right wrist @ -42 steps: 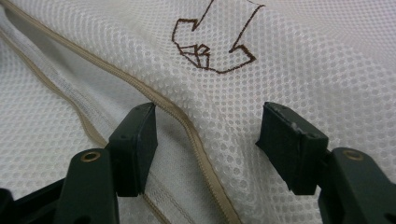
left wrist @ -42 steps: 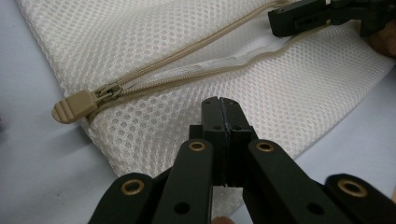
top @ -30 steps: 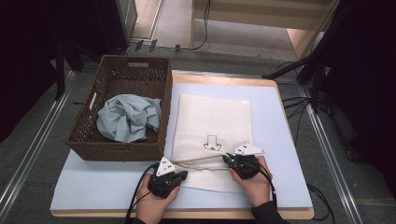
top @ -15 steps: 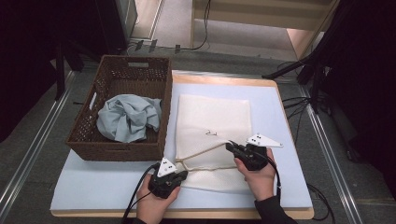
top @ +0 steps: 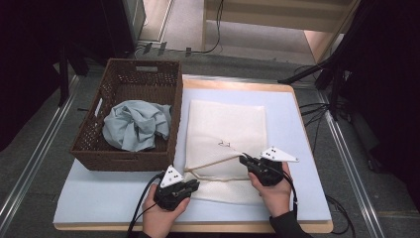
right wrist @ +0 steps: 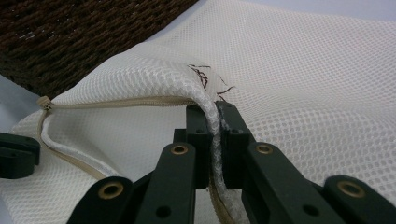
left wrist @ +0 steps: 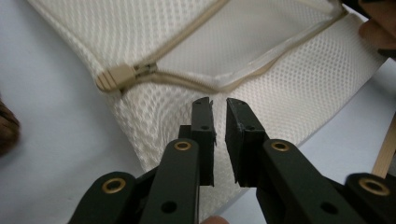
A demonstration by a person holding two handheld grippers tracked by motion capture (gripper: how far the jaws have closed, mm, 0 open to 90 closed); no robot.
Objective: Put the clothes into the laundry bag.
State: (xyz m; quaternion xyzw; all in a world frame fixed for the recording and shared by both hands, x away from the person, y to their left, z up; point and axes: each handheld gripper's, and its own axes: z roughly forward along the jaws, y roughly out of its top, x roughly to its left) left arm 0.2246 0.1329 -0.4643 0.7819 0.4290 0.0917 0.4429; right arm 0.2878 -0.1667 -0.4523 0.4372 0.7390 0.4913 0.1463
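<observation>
Mesh bag mouth drawn open by right tongs; left tongs unchanged in place.

Since 1.0 s ago the right tongs (top: pixel 243 159), clamped on the upper edge of the white mesh bag (top: pixel 225 131), have lifted and drawn off to the right, well apart from the left tongs (top: pixel 194 185). The zipper edge (top: pixel 213 162) now runs as a taut raised line from these tongs toward the zipper end (left wrist: pixel 108 80) just ahead of the left tongs. The printed mark (top: pixel 224 144) ahead of the right tongs is now mostly folded under.
</observation>
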